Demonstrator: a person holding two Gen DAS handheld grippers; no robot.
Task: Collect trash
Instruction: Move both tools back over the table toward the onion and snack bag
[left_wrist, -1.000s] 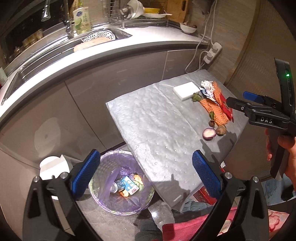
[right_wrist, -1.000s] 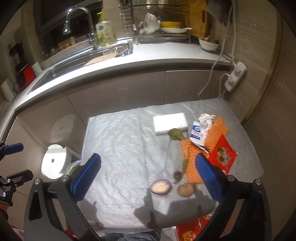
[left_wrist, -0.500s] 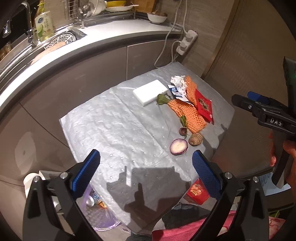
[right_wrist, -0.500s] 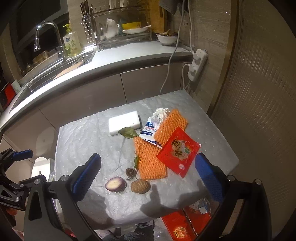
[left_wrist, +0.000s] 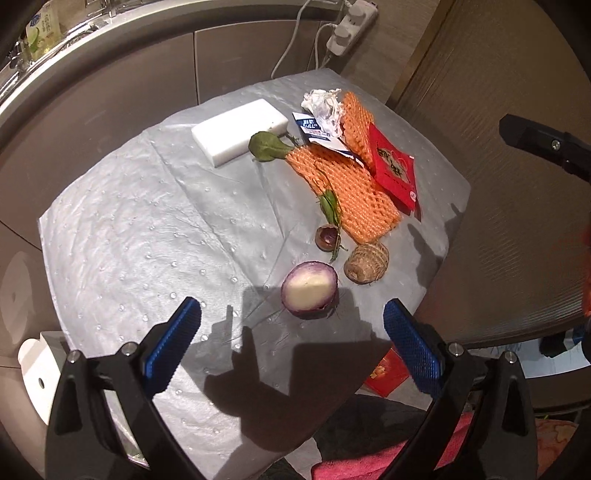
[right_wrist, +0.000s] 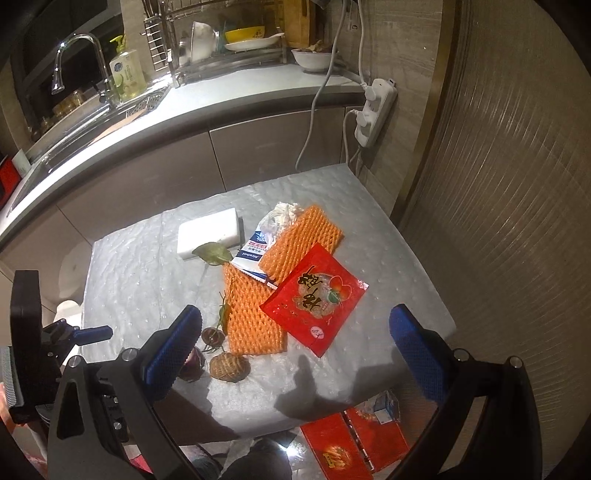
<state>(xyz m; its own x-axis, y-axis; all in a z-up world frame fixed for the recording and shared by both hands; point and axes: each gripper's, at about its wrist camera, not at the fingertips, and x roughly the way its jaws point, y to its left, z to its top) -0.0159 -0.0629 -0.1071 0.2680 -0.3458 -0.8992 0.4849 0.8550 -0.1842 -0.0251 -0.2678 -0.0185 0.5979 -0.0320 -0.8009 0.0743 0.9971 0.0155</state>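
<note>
— Both grippers hang above the table with nothing between their fingers. Left gripper (left_wrist: 291, 326) has its blue pads spread wide, and the right gripper (right_wrist: 295, 334) is spread just as wide.

— Where is the trash?

— All on the grey padded sheet (left_wrist: 147, 229) that covers the table, gathered toward its right side. Nearest the left gripper lies a halved purple onion (left_wrist: 309, 288), cut face up. Just beside it on the right sits a brown hairy root (left_wrist: 366, 263), and behind those a small dark fruit shell (left_wrist: 327, 238) with a green stem (left_wrist: 330, 206) across it.

— And farther back?

— Two strips of orange foam netting (right_wrist: 255, 317), one lying partly under a red packet (right_wrist: 314, 297) with gold lettering. A white and blue sachet (right_wrist: 253, 254) lies between the strips, and a crumpled white tissue (left_wrist: 323, 107) rests at the far end. A green leaf (left_wrist: 264, 147) touches the near corner of a white block (left_wrist: 240, 129).

— Which pieces sit under the right gripper?

— The red packet and the nearer netting strip lie between its pads in its own view; the onion is half hidden behind its left finger.

— Anything off the table?

— Red packaging (right_wrist: 351, 443) lies on the floor below the near edge. Behind runs a kitchen counter (right_wrist: 221, 96) with a tap (right_wrist: 74, 59), a soap bottle (right_wrist: 127, 74) and a dish rack (right_wrist: 221, 40). A power strip (right_wrist: 375, 110) hangs on the wall.
</note>
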